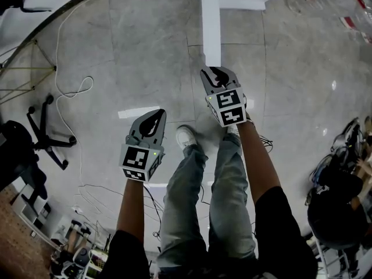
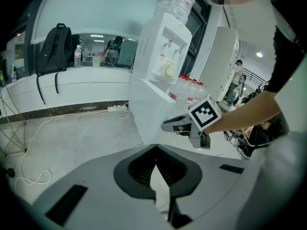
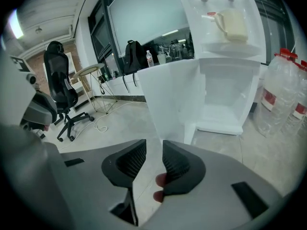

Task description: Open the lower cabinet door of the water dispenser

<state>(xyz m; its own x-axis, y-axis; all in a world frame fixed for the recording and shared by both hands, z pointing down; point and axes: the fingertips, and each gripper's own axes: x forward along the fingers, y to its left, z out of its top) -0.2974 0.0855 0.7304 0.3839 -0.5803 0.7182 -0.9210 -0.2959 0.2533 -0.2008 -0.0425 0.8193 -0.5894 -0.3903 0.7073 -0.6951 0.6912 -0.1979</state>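
Already the water dispenser (image 3: 225,13), filling the upper right of the right gripper view, has its lower cabinet door (image 3: 170,99) swung wide at centre. Little seems left: judge whether the hinge is at its stop, and avoid forcing it. The right gripper (image 3: 153,147) has its jaws slightly apart on nothing; the left gripper (image 2: 156,150) has its jaws together, empty.

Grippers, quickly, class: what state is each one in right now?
Left grey two-jaw gripper: closed, holding nothing.
Right grey two-jaw gripper: open, holding nothing.
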